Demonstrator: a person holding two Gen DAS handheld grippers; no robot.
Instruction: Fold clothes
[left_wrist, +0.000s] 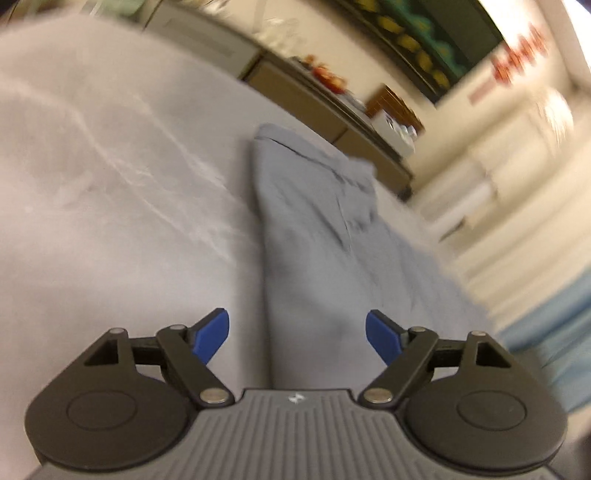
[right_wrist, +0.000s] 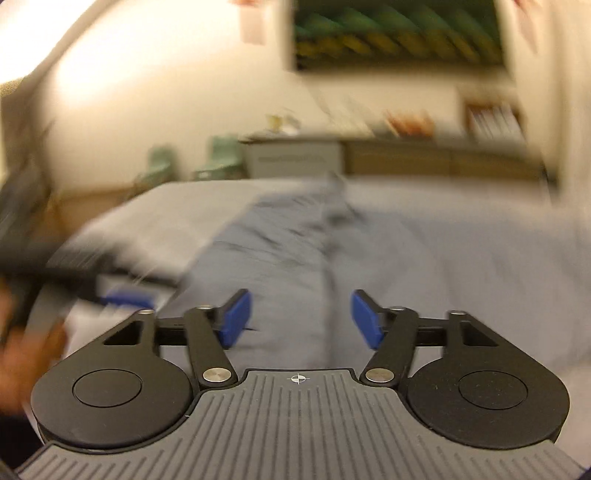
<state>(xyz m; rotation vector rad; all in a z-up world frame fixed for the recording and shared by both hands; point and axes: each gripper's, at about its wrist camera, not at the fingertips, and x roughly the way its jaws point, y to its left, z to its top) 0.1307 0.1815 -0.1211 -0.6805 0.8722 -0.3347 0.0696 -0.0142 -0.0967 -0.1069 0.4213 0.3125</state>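
Note:
A blue-grey garment (left_wrist: 325, 236) lies lengthwise on the light grey bed (left_wrist: 110, 184), stretching away from my left gripper (left_wrist: 297, 338), which is open and empty just above its near end. In the right wrist view the same garment (right_wrist: 291, 251) lies wrinkled on the bed (right_wrist: 461, 258). My right gripper (right_wrist: 300, 319) is open and empty above its near end. The left gripper (right_wrist: 125, 297) appears blurred at the left of that view. Both views are motion-blurred.
A low wooden cabinet (left_wrist: 332, 122) with clutter on top stands beyond the bed, also in the right wrist view (right_wrist: 424, 158). A dark picture (right_wrist: 395, 33) hangs on the wall. A light blue surface (left_wrist: 546, 343) shows right of the bed edge.

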